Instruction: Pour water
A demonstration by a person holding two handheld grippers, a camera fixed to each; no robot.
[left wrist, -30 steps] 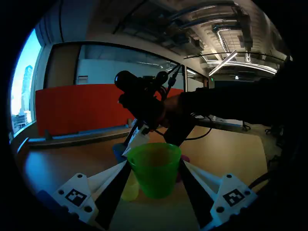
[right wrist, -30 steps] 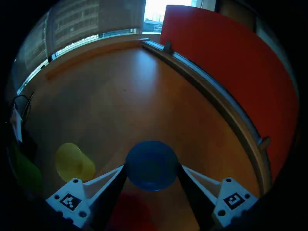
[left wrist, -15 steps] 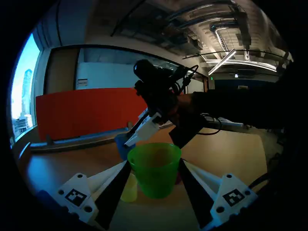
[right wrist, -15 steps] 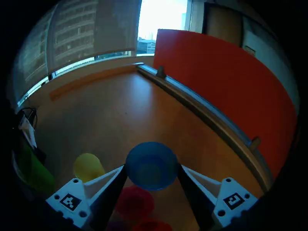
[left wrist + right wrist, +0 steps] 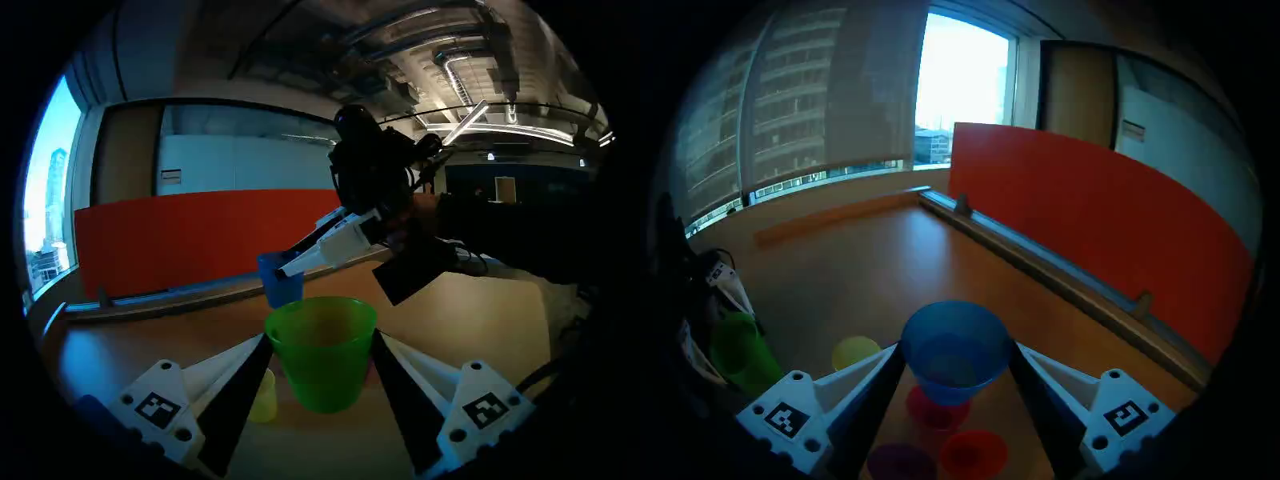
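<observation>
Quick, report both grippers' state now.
Left gripper: shut on the green cup.
Right gripper: shut on the blue cup.

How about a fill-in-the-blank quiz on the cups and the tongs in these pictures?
1. The left tongs are shut on the green cup; the right tongs are shut on the ___ one.
2. The small cup standing on the table beside the green cup is ___.
3. Leaving out the two held cups, the right gripper view shows ___ cups on the table.

Missing words: blue, yellow, four.
</observation>
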